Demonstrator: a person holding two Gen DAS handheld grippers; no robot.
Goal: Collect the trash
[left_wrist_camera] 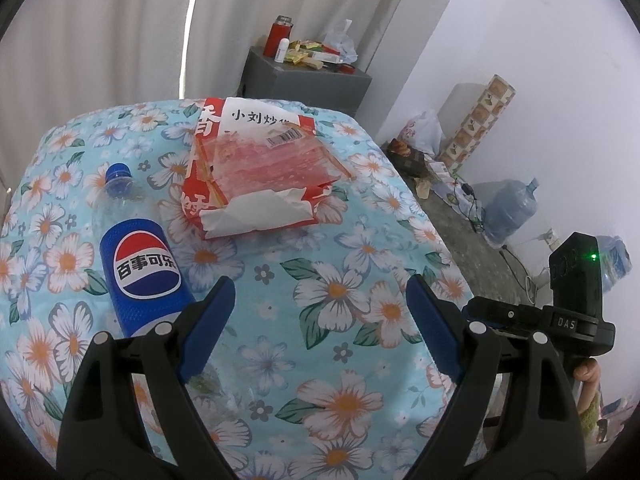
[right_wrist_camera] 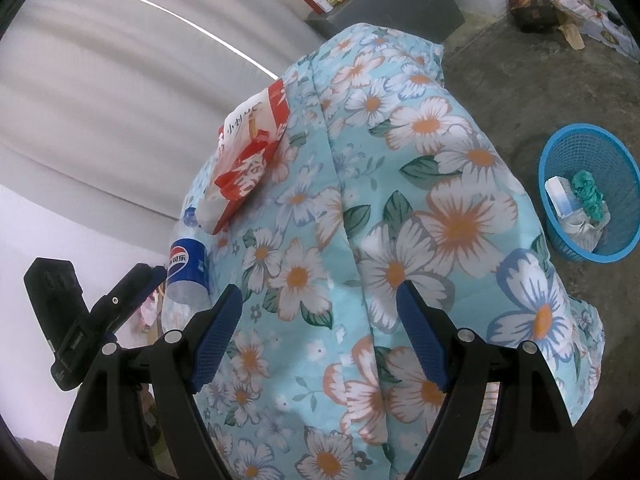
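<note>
Left of the red snack bag (left_wrist_camera: 256, 168): an empty Pepsi bottle (left_wrist_camera: 132, 252) lying on the flowered cloth (left_wrist_camera: 340, 280), blue cap pointing away. On the bag's near edge: a crumpled white tissue (left_wrist_camera: 256, 212). Nearer than the bag, over bare cloth: left gripper (left_wrist_camera: 320, 312), jaws spread wide, holding nothing. Right of it: right gripper (right_wrist_camera: 320, 320), jaws likewise wide and empty. Far right of the bag, down on the floor: a blue basket (right_wrist_camera: 592, 196) already holding scraps.

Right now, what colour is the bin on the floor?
Bright blue. The mesh basket shows best in the right wrist view, already holding some trash.
</note>
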